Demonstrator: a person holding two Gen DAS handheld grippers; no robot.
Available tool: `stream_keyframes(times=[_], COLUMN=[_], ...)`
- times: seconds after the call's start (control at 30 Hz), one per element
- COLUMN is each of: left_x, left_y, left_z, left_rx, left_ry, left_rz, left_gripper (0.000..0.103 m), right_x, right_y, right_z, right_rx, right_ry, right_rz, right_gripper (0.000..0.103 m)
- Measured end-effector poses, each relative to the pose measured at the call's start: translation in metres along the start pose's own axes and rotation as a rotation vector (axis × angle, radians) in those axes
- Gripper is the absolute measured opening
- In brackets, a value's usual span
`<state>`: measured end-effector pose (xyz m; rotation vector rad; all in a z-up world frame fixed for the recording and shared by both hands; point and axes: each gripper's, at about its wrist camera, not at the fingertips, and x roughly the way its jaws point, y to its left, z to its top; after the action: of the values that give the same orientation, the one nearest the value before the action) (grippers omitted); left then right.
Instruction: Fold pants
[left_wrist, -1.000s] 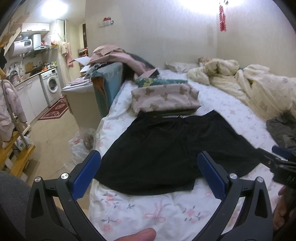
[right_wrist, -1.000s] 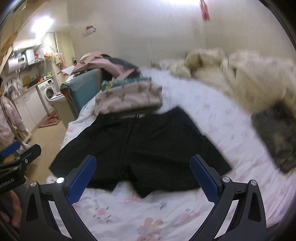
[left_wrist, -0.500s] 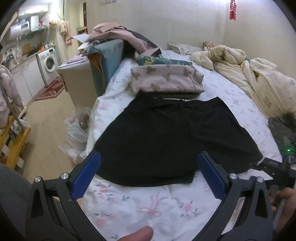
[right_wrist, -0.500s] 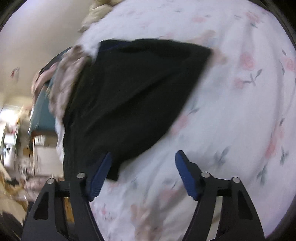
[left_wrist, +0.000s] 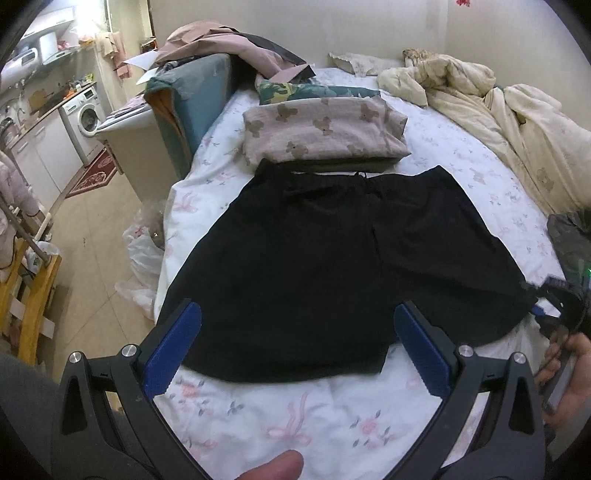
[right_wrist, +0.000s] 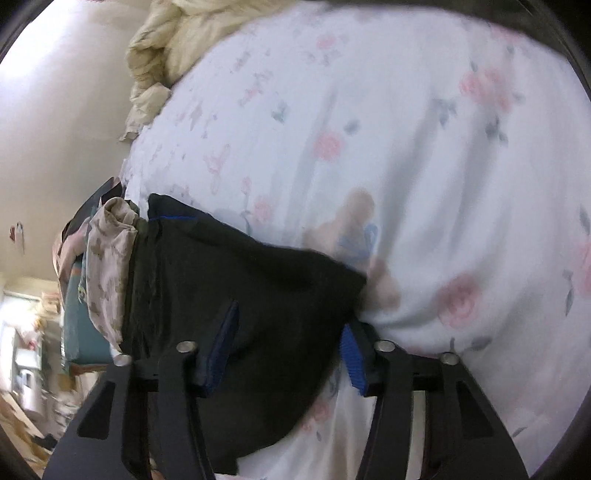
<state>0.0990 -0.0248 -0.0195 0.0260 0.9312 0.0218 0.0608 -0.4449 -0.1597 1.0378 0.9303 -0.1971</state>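
Black shorts (left_wrist: 332, 251) lie spread flat on the floral bed sheet (left_wrist: 288, 417), waistband at the far end, hems toward me. My left gripper (left_wrist: 295, 343) is open and empty, hovering over the near hem of the left leg. My right gripper (right_wrist: 284, 343) is tilted low at the outer corner of the right leg; the black cloth (right_wrist: 240, 280) lies between its open jaws, which are narrower than before. In the left wrist view the right gripper (left_wrist: 550, 310) shows at the shorts' right edge.
A folded bear-print garment (left_wrist: 321, 129) sits on other folded clothes just beyond the waistband. A rumpled cream duvet (left_wrist: 517, 122) fills the bed's right side. A dark grey garment (left_wrist: 569, 236) lies at right. The bed's left edge drops to the floor with plastic bags (left_wrist: 144, 251).
My right gripper dropped and rolled onto the right leg's outer corner, its jaws narrowing around the cloth. My left gripper moved lower and closer over the near hem.
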Motion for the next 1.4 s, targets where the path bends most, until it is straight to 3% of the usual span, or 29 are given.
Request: stream_keyframes(times=[0.1,0.2,0.4,0.6,0.7,0.8,0.93,1.07,1.1,1.13,1.17,1.2,1.4], left_x=[0.014,0.034,0.103,0.17,0.206,0.242,0.273,0.279,0.28,0.282,0.285,0.286,0.25], left_y=[-0.019,-0.05,-0.127,-0.209,-0.25,-0.286,-0.308,-0.306,-0.307,-0.309,-0.309,-0.306,-0.28], left_z=[0.023,0.055,0.125,0.174,0.187,0.187,0.176,0.176,0.176,0.173,0.17,0.168,0.177], left_rx=[0.031,0.089,0.198,0.249,0.274,0.318,0.347,0.314,0.333,0.364,0.391,0.394,0.482], left_ry=[0.003,0.024,0.132,0.262,0.333,0.393,0.465,0.477,0.468,0.464,0.48,0.496,0.457], left_rz=[-0.007,-0.044,-0.087,-0.166,-0.204,-0.187,-0.181,-0.204,-0.194,-0.181,-0.17,-0.171,-0.21], left_gripper=[0.103,0.103,0.103,0.103,0.103,0.095,0.083,0.082,0.075,0.047,0.028,0.001,0.002], right_x=[0.009,0.007,-0.039,-0.06,-0.054,-0.044,-0.029,-0.02,-0.019,-0.018,-0.018,-0.019,-0.024], right_y=[-0.011,-0.014,0.021,0.065,0.076,0.082,0.093,0.108,0.112,0.114,0.116,0.119,0.136], right_z=[0.011,0.011,0.0,-0.021,-0.027,-0.031,-0.043,-0.058,-0.064,-0.068,-0.072,-0.075,-0.087], right_rx=[0.047,0.027,-0.138,-0.313,-0.341,-0.365,-0.425,-0.507,-0.534,-0.55,-0.568,-0.585,-0.635], right_ry=[0.032,0.025,-0.044,-0.043,-0.015,0.018,0.087,0.148,0.157,0.161,0.167,0.173,0.193], right_rz=[0.05,0.052,0.135,0.182,0.206,0.205,0.201,0.198,0.196,0.2,0.203,0.204,0.259], right_gripper=[0.025,0.005,0.005,0.005,0.005,0.005,0.005,0.005,0.005,0.004,0.004,0.004,0.004])
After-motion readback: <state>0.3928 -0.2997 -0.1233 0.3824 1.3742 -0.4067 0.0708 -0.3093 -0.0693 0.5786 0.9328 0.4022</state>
